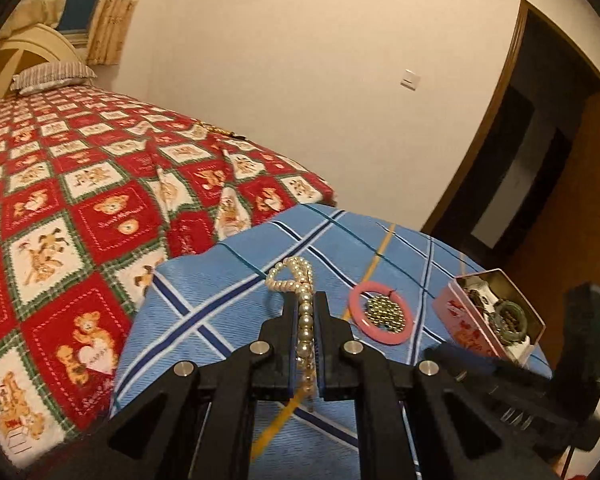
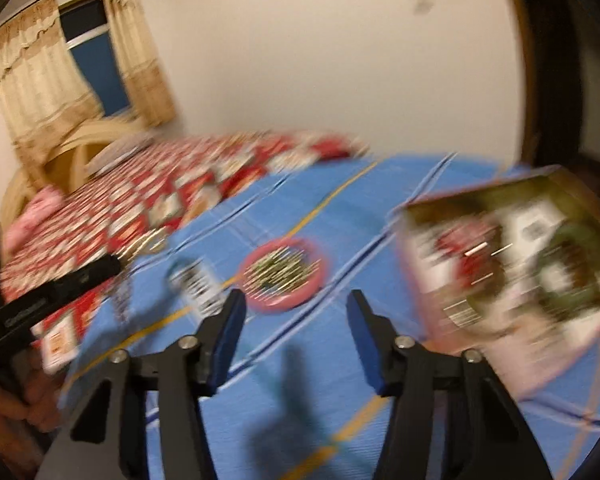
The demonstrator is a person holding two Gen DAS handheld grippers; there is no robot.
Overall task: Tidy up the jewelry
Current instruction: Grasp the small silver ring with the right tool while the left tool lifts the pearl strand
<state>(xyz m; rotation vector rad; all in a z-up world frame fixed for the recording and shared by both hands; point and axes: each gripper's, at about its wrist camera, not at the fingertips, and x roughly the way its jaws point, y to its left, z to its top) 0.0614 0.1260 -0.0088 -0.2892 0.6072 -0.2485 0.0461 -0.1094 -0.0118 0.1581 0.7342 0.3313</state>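
Your left gripper (image 1: 305,308) has its jaws pinching the pearl necklace (image 1: 296,280), low in the middle of the left view, so you are mid-carry; next, bring it right to the open pink box (image 1: 488,316) and let go inside. Your right gripper (image 2: 296,312) stands spread and empty, probably aimed at the pink ring (image 2: 282,274), though blur hides detail
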